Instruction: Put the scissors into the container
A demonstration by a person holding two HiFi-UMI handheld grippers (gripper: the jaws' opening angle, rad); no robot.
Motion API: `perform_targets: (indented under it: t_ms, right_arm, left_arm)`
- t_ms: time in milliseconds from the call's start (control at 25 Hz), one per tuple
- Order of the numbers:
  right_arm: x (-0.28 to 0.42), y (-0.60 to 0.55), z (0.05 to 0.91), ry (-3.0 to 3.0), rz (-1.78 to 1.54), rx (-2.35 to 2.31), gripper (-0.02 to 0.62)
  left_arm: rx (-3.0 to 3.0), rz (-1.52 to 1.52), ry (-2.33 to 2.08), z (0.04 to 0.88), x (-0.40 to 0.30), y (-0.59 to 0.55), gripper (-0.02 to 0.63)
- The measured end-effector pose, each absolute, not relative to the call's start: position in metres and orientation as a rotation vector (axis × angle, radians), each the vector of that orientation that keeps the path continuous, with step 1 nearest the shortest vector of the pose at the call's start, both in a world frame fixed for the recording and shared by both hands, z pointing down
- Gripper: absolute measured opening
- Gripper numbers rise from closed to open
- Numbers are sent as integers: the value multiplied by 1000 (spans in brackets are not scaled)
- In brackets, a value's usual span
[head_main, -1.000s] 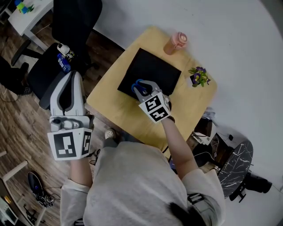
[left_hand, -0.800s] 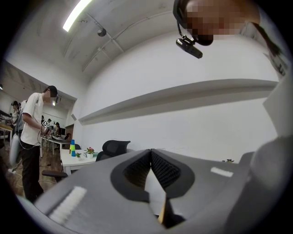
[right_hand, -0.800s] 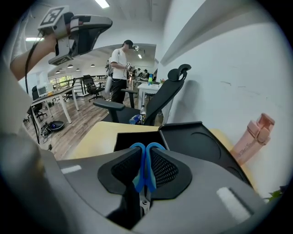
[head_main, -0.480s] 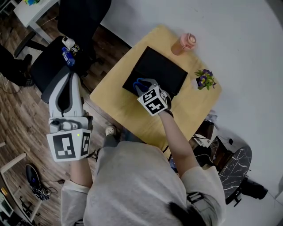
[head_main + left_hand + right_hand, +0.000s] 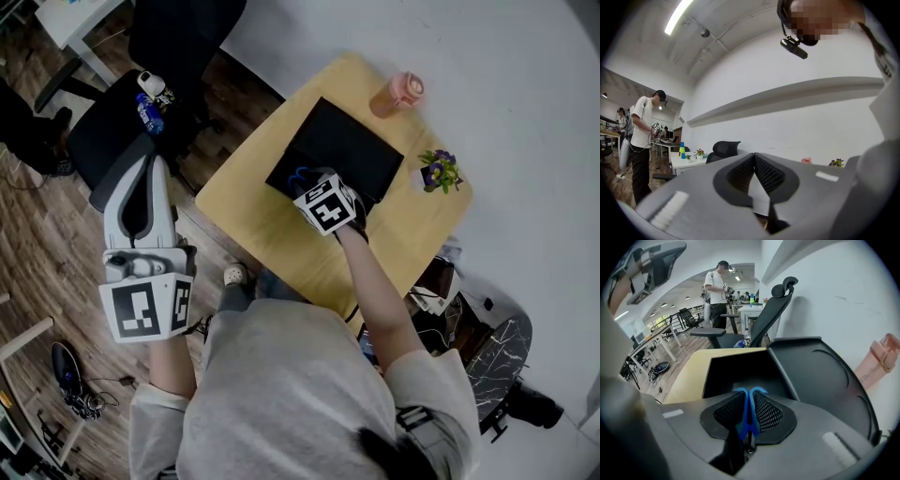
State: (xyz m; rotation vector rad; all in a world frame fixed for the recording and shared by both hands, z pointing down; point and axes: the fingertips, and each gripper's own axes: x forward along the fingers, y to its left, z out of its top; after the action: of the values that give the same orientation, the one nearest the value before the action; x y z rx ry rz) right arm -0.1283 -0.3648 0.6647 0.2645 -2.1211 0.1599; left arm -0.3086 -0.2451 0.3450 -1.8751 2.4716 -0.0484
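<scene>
My right gripper [image 5: 307, 180] is shut on blue-handled scissors [image 5: 298, 175], holding them over the near left part of the black container [image 5: 347, 141] on the wooden table [image 5: 244, 206]. In the right gripper view the blue handles [image 5: 748, 404] are pinched between the jaws of the right gripper [image 5: 749, 416], with the container's open black compartment [image 5: 740, 373] just beyond and its lid [image 5: 820, 376] to the right. My left gripper [image 5: 141, 202] hangs off the table's left side, jaws closed with nothing between them; the left gripper view shows the left gripper [image 5: 753, 176] pointing at a white wall.
A pink bottle [image 5: 397, 93] stands at the table's far corner and a small potted flower [image 5: 437, 172] at the right edge. A black office chair [image 5: 117, 131] stands left of the table. A person [image 5: 715, 291] stands in the room behind.
My right gripper has carried the scissors a little farther over the container. The left gripper has barely moved.
</scene>
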Motion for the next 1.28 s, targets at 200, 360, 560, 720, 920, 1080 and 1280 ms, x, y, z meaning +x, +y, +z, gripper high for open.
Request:
perform_targets:
  t_ms: [200, 360, 560, 720, 920, 1080, 1280]
  right_arm:
    - [-127, -362, 670, -2084, 188, 235, 74]
    - [-128, -365, 662, -2094, 174, 250, 74]
    - [-130, -366, 650, -2147, 160, 293, 74]
    - [-126, -365, 624, -2215, 209, 380, 48]
    - [-112, -365, 583, -2318, 258, 527, 3]
    - [-97, -366, 548, -2405, 262, 658, 3]
    - [-76, -365, 503, -2496, 247, 849, 3]
  left_arm:
    - [-1866, -52, 2473, 344, -310, -241, 58]
    - [-1856, -48, 2473, 342, -312, -237, 58]
    - [-1859, -30, 2451, 335, -312, -236, 58]
    - [-1886, 1, 2409, 328, -307, -239, 58]
    - [-1952, 45, 2321, 317, -293, -252, 58]
    - [-2019, 80, 2235, 308, -277, -266, 58]
    - [-2105, 119, 2126, 298, -255, -280, 58]
